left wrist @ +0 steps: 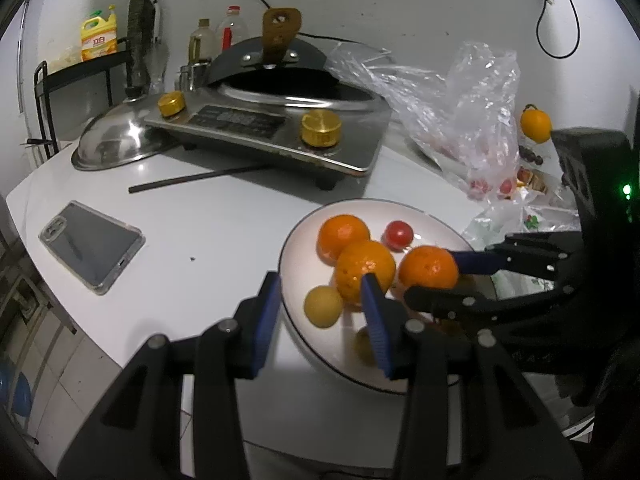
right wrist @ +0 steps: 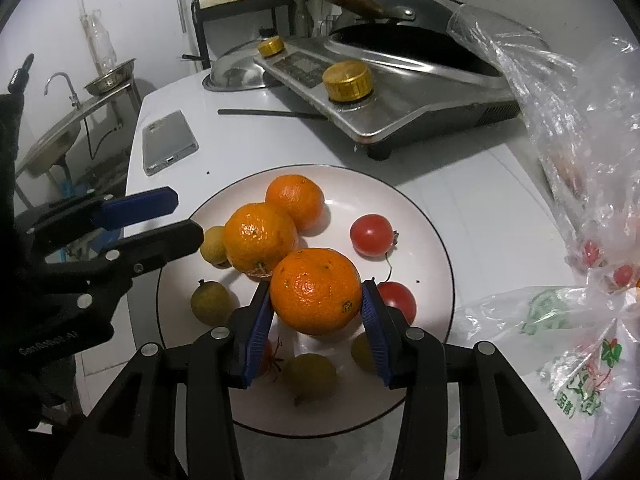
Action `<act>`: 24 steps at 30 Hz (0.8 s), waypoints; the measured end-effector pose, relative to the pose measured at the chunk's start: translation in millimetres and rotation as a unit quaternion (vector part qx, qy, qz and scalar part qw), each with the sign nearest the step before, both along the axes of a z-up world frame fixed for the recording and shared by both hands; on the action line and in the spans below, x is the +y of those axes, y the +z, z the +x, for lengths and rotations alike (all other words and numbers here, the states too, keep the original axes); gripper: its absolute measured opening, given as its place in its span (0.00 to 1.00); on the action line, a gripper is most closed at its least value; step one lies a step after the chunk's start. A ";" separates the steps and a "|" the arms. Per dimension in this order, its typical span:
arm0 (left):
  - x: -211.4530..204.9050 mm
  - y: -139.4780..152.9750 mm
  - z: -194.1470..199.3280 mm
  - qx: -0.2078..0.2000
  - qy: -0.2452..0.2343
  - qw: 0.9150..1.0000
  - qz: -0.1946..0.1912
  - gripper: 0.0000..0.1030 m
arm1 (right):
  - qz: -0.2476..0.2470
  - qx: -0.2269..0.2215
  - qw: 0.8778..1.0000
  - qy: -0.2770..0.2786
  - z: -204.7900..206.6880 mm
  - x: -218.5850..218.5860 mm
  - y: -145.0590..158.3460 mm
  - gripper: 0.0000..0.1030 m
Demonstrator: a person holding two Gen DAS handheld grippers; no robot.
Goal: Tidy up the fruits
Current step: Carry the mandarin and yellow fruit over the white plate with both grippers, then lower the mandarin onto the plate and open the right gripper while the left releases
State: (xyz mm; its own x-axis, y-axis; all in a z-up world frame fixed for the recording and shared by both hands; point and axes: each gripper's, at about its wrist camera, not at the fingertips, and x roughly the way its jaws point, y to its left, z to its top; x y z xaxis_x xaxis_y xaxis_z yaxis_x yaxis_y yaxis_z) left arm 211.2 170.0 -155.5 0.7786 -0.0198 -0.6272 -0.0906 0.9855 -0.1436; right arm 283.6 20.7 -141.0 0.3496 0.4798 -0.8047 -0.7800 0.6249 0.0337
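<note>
A white plate (right wrist: 432, 240) with a dark rim holds two oranges (right wrist: 260, 238), red cherry tomatoes (right wrist: 372, 235) and several small yellow-green fruits (right wrist: 211, 302). My right gripper (right wrist: 316, 296) is shut on a third orange (right wrist: 316, 290) and holds it over the plate's front half. In the left wrist view the right gripper (left wrist: 448, 280) holds that orange (left wrist: 428, 267) over the plate (left wrist: 304, 236). My left gripper (left wrist: 320, 300) is open and empty at the plate's left edge, near a yellow fruit (left wrist: 323, 306). It shows open at left in the right wrist view (right wrist: 184, 216).
A steel stove (left wrist: 272, 132) with a black wok stands behind the plate. A pot lid (left wrist: 116, 140), a black stick (left wrist: 192, 178) and a phone (left wrist: 92, 246) lie at left. Plastic bags (right wrist: 580, 208) with more fruit lie at right. The table's front edge is near.
</note>
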 end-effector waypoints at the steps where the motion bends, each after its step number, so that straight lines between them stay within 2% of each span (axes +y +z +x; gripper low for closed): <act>1: 0.3 -0.3 0.2 0.000 0.000 1.000 0.000 0.41 | -0.001 0.001 1.000 0.000 0.3 0.9 -1.4 0.45; 18: 0.6 0.5 -5.1 0.001 0.004 1.000 0.005 0.42 | -0.005 -0.002 1.000 -0.006 -0.3 3.8 -2.8 0.47; 20: -0.8 1.9 -6.8 0.000 0.004 1.000 0.006 0.44 | 0.001 -0.005 1.000 -0.008 -1.2 1.1 0.9 0.52; 21: -1.6 2.8 -7.5 -0.001 0.005 1.000 0.007 0.53 | 0.002 -0.007 1.000 -0.009 -1.2 0.1 2.2 0.52; 24: -4.1 6.2 -10.5 -0.006 0.006 1.000 0.008 0.54 | 0.005 -0.011 1.000 -0.010 -3.2 -4.0 6.1 0.52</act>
